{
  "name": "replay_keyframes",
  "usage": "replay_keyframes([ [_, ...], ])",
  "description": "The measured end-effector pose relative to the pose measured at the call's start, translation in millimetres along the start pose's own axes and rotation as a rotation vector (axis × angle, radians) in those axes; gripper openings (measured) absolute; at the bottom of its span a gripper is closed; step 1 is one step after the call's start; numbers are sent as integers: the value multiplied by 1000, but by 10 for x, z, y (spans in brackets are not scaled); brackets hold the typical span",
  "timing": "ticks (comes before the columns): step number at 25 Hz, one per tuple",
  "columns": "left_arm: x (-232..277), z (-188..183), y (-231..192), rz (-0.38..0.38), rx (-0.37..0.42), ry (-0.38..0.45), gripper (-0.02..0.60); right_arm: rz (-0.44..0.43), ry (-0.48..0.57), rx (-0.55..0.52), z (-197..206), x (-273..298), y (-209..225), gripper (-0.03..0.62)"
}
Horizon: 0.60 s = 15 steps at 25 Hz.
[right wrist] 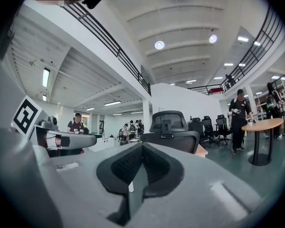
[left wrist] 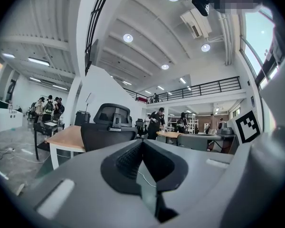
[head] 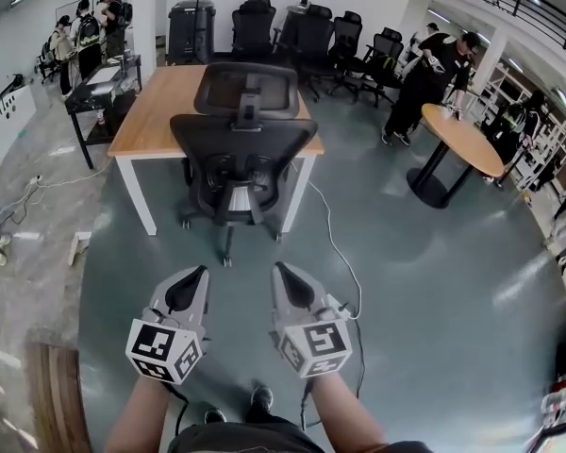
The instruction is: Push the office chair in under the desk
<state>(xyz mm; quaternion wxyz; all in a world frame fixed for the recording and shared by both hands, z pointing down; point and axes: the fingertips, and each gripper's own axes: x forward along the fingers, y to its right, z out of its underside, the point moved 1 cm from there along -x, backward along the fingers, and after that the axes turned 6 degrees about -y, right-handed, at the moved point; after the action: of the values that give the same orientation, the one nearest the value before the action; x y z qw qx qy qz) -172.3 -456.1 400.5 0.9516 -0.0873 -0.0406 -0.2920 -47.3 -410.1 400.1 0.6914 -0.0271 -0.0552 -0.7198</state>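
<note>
I am holding my left tool (head: 198, 274) and right tool (head: 279, 270) side by side, both pinched shut on nothing. The office chair (head: 243, 149) is standing straight ahead, well apart, backrest facing me, the desk (head: 156, 111) just beyond; neither tool is nearer.

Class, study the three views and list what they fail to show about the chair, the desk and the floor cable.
- Office chair, seat front: head view, hidden behind its own backrest.
- Chair base: both gripper views, covered by the bodies of the left gripper and right gripper.
- Space under the desk: head view, blocked by the desktop and the chair.
- Floor cable, near end: head view, lost beside the right gripper.
</note>
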Motion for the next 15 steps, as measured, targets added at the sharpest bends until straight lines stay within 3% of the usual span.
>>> replay_keyframes([
  [6,-119,38,-26,24,-15,-3,18,10,-32,-34,54,-97,-201,-9],
  [15,-160,84,46,43,-19,7,18,41,-50,-35,129,-215,-155,-9],
])
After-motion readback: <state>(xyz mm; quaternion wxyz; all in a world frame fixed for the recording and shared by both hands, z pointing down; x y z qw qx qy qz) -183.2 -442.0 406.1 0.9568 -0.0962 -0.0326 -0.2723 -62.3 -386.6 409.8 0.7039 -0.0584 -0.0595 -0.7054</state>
